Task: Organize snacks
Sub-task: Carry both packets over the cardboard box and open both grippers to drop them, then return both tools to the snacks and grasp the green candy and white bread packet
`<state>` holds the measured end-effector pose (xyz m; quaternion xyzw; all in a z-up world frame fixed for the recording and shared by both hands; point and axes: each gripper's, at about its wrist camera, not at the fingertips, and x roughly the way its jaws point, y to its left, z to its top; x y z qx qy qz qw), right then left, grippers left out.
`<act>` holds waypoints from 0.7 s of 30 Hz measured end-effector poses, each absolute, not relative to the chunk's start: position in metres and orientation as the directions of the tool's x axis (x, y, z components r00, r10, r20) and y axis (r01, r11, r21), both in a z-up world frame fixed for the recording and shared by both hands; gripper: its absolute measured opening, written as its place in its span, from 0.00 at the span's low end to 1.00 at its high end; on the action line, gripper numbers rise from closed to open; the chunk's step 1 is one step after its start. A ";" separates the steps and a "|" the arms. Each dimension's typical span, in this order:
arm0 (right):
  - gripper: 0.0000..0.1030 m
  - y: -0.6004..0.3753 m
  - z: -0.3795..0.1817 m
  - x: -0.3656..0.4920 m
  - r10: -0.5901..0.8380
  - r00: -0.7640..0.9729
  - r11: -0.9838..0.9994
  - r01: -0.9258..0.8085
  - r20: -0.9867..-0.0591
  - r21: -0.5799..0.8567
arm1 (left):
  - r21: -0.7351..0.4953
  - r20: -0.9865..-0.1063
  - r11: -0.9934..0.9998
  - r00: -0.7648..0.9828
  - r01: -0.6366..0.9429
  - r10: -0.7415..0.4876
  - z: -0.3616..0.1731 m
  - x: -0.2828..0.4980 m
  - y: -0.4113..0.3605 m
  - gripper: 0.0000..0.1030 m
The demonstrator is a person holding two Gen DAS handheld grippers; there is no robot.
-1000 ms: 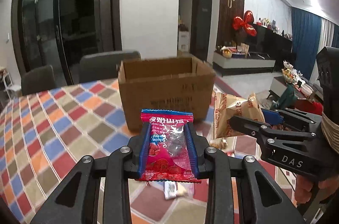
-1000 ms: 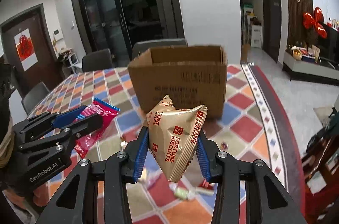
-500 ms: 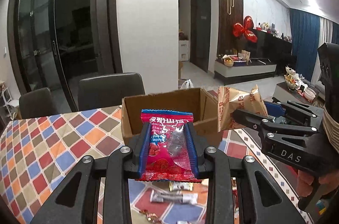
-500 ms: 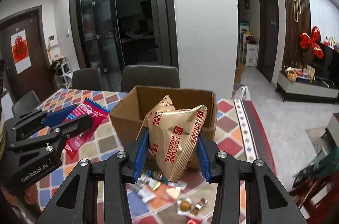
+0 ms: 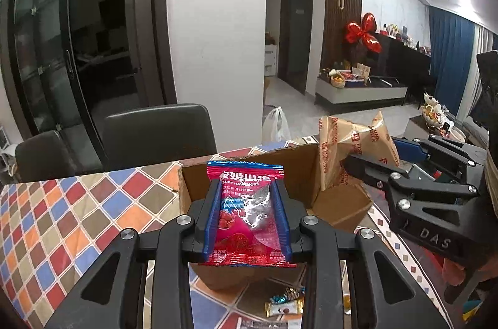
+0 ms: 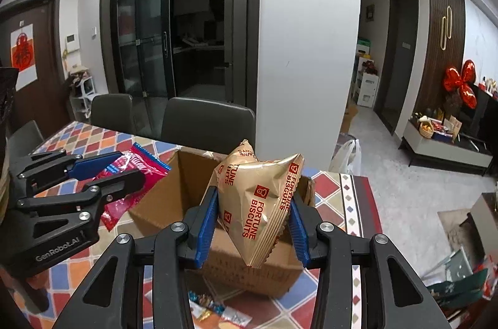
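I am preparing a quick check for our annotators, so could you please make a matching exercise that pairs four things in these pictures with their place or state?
Column one:
1. red snack packet
2. gold Fortune Biscuits bag
3. cardboard box
4. small wrapped candies

Column two:
A. open-topped, standing on the checked tablecloth
B. clamped in the right gripper
C. lying loose on the table in front of the box
D. clamped in the left gripper

Pairs: 1-D, 2-B, 3-A, 4-C

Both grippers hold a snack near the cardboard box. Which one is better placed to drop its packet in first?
Probably right: the right gripper holds the Fortune Biscuits bag over the cardboard box opening; the left gripper and red packet sit nearer its rim.
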<state>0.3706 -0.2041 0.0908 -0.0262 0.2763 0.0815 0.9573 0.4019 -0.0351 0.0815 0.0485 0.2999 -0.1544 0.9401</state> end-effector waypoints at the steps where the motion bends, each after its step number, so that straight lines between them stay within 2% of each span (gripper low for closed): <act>1: 0.42 -0.203 0.090 0.377 0.145 0.828 0.984 -0.176 -0.541 -0.005 | -0.005 -0.590 0.949 0.765 0.315 -0.258 0.080 0.410 -0.036 0.31; 4: 0.42 -0.202 0.088 0.389 0.139 0.822 0.986 -0.169 -0.553 -0.004 | -0.011 -0.611 0.954 0.753 0.300 -0.244 0.076 0.427 -0.038 0.33; 5: 0.43 -0.201 0.088 0.394 0.139 0.818 0.986 -0.169 -0.559 -0.002 | -0.008 -0.615 0.958 0.754 0.286 -0.230 0.075 0.430 -0.039 0.39; 6: 0.44 -0.200 0.087 0.400 0.142 0.812 0.985 -0.173 -0.566 -0.001 | 0.000 -0.617 0.962 0.758 0.272 -0.214 0.075 0.432 -0.039 0.50; 7: 0.46 -0.199 0.088 0.403 0.143 0.811 0.985 -0.175 -0.568 -0.002 | 0.008 -0.613 0.967 0.766 0.253 -0.195 0.075 0.432 -0.038 0.54; 8: 0.57 -0.198 0.087 0.406 0.135 0.806 0.985 -0.174 -0.576 -0.011 | 0.017 -0.603 0.971 0.777 0.239 -0.181 0.077 0.432 -0.036 0.59; 9: 0.63 -0.200 0.086 0.406 0.124 0.805 0.986 -0.166 -0.580 -0.020 | 0.030 -0.593 0.973 0.788 0.228 -0.167 0.078 0.428 -0.035 0.61; 12: 0.64 -0.206 0.082 0.398 0.088 0.817 0.991 -0.129 -0.570 -0.032 | 0.073 -0.567 0.977 0.814 0.201 -0.125 0.079 0.414 -0.032 0.67; 16: 0.64 -0.215 0.078 0.382 0.080 0.816 0.995 -0.101 -0.572 -0.004 | 0.122 -0.542 0.975 0.836 0.183 -0.089 0.078 0.388 -0.033 0.68; 21: 0.64 -0.219 0.075 0.351 0.081 0.826 0.996 -0.094 -0.557 0.007 | 0.124 -0.518 0.974 0.849 0.192 -0.101 0.077 0.350 -0.033 0.68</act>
